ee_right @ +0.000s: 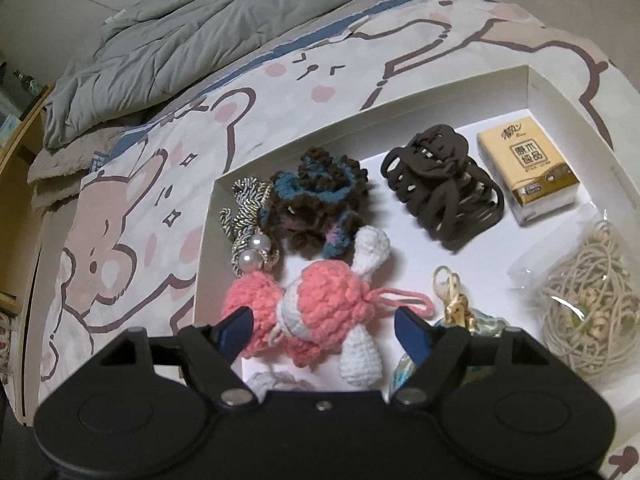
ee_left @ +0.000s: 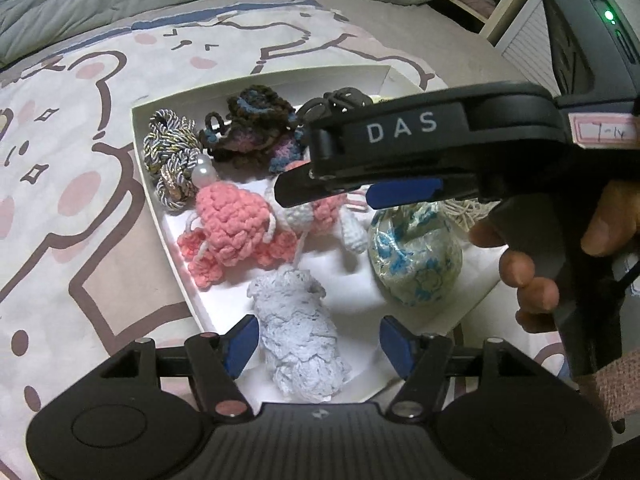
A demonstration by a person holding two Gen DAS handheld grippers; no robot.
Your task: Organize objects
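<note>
A white tray (ee_left: 168, 216) on the bed holds several small items. In the left wrist view my left gripper (ee_left: 318, 336) is open, its blue pads on either side of a pale blue crocheted piece (ee_left: 300, 340). A pink crocheted toy (ee_left: 236, 232) lies beyond it. My right gripper (ee_left: 340, 196) reaches in from the right above a pink-and-white crocheted toy (ee_left: 328, 212). In the right wrist view my right gripper (ee_right: 324, 324) is open over that pink-and-white toy (ee_right: 328, 308). A floral fabric pouch (ee_left: 416, 256) lies at the right.
The tray (ee_right: 440, 92) also holds a brown-and-blue crocheted flower (ee_right: 320, 200), a dark brown hair-tie bundle (ee_right: 444, 192), a tissue pack (ee_right: 528, 168), a corded pearl ornament (ee_right: 252, 236) and a bagged beige cord coil (ee_right: 588, 312). A grey duvet (ee_right: 168, 40) lies behind.
</note>
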